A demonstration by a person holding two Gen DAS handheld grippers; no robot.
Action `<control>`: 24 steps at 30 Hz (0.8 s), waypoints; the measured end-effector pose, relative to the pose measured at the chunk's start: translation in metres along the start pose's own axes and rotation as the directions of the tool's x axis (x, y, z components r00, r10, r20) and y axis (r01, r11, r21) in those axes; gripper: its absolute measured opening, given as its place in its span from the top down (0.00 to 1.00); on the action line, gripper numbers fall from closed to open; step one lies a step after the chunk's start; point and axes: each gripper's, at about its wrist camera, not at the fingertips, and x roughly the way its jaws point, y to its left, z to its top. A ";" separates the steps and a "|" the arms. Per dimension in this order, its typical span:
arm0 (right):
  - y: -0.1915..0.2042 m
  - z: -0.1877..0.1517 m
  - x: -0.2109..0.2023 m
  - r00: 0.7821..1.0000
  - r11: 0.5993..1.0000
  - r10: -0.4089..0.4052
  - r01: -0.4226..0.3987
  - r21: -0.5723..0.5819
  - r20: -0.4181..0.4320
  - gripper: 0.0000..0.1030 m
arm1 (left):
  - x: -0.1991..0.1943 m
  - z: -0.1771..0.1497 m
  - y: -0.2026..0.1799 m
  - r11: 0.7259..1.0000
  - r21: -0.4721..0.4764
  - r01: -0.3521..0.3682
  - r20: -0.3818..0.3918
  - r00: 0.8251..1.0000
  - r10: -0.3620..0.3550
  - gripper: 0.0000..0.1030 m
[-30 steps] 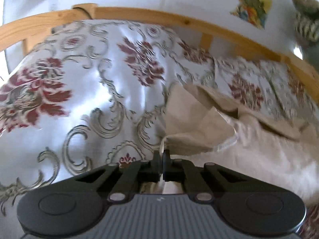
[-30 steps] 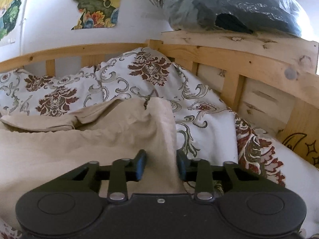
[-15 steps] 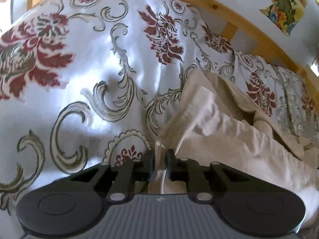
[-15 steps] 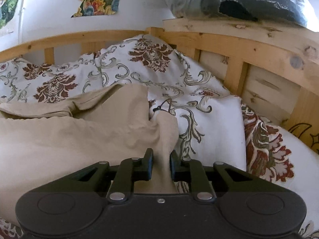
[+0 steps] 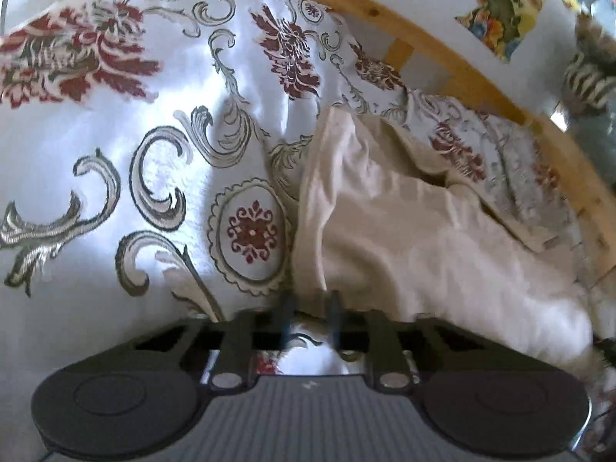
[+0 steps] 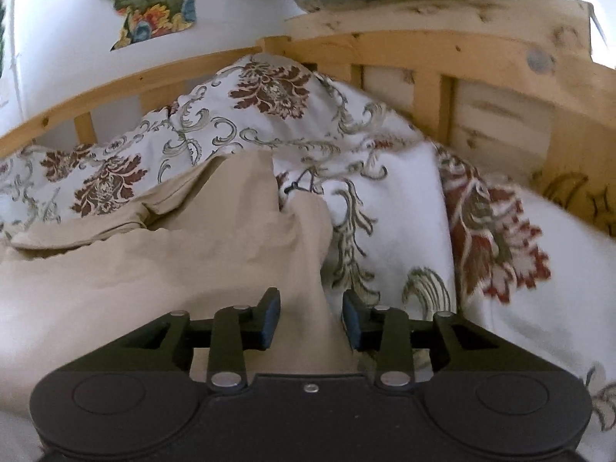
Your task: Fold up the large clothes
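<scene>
Right wrist: right gripper (image 6: pixel 310 317) fingers spread, just opening, cloth (image 6: pixel 161 269) loose between. Left gripper (image 5: pixel 308 317) fingers blurred, apart, closing. Risk: fold slumps on bed (image 5: pixel 96 154).

A matt beige cloth garment (image 6: pixel 161 265) is laid on a white bedspread (image 5: pixel 161 123) of faintly glossy, woven fabric (red and grey flowers). The far bed frame (image 6: pixel 454 57) is made of knotty, unpainted wood. Matt black plastic is seen on the right gripper (image 6: pixel 310 317).
</scene>
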 end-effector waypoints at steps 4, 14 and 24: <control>-0.006 0.000 -0.001 0.999 0.998 0.034 -0.034 0.056 0.007 0.93 | -0.021 0.008 -0.017 0.998 0.059 -0.017 0.107 0.994 0.010 1.00; -0.003 0.005 0.001 0.999 1.000 0.015 -0.015 0.000 0.045 0.97 | -0.025 0.009 -0.015 0.976 0.215 -0.043 0.055 0.998 0.032 1.00; 0.002 0.000 0.011 1.000 1.000 -0.006 0.006 -0.023 -0.014 0.90 | -0.026 0.003 -0.015 0.972 0.228 -0.058 0.019 0.998 0.055 0.93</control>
